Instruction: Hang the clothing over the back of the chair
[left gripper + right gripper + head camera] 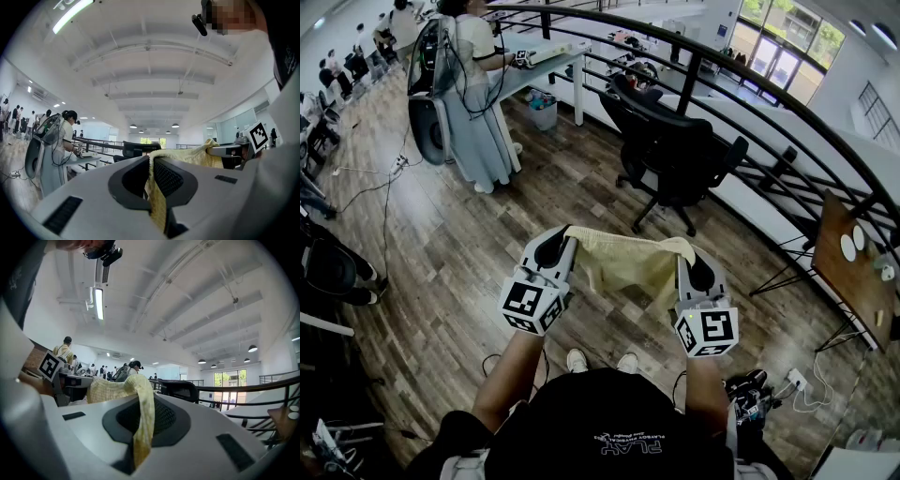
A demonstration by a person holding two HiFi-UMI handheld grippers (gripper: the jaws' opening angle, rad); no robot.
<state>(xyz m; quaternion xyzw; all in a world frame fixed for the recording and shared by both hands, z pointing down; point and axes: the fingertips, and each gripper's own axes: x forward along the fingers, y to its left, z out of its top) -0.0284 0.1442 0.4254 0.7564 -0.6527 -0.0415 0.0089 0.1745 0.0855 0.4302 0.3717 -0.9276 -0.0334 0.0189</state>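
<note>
Left tongs and right tongs are both clenched on the cloth, one top corner each. It spans between them and sags in the middle. One cloth, yellow: looks light, soft, floppy. Edge grips suit it; hold it spread. One chair, well ahead of the tongs, slightly right.

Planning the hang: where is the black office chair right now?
In the head view the black office chair stands ahead, right of centre, beside the dark railing, beyond the pale yellow garment.
</note>
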